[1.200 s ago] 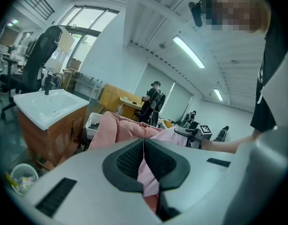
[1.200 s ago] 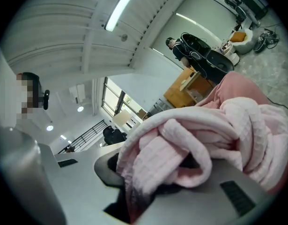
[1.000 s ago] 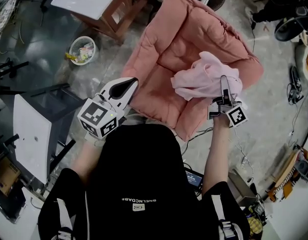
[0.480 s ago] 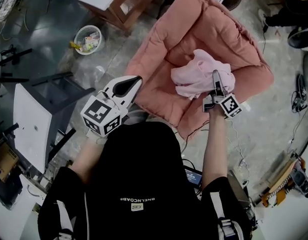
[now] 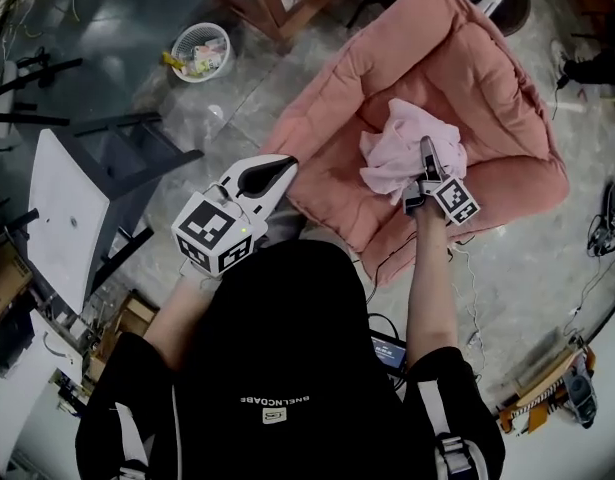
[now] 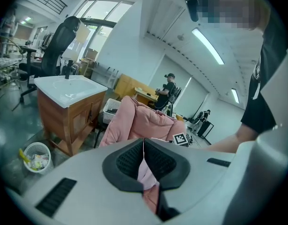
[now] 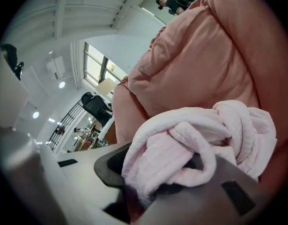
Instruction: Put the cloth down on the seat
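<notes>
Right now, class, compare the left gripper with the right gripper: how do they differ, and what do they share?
The left gripper holds nothing, while the right gripper is clamped on the pale pink cloth. The left gripper sits beside the outer edge of the pink seat, while the right gripper is over its cushion. Shared: both have their jaws closed and both point towards the seat.
</notes>
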Motion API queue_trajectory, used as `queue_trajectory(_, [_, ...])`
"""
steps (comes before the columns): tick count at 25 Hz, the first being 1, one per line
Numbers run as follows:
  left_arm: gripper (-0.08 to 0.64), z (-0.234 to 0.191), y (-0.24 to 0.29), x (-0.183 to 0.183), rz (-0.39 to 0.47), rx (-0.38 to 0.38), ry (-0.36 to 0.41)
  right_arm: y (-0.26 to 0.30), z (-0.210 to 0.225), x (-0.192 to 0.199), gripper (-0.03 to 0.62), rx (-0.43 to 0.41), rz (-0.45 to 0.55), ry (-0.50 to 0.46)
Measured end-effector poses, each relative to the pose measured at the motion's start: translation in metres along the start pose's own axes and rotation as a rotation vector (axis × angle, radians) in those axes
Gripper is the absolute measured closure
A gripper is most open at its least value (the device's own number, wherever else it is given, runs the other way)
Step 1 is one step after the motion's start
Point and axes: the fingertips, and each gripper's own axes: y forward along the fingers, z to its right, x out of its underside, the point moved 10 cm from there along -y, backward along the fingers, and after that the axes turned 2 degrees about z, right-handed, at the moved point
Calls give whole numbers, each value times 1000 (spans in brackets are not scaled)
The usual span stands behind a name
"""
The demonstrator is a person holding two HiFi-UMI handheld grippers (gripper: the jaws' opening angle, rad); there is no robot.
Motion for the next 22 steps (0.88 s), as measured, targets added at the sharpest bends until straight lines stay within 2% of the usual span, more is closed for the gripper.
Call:
queue_trajectory(9, [545, -13, -21, 22, -10, -61, -48, 56, 10, 40, 471, 55, -59, 36])
queue_trajectory(22, [545, -20, -50, 46, -30, -112, -81, 98, 25, 80, 446, 152, -134, 57])
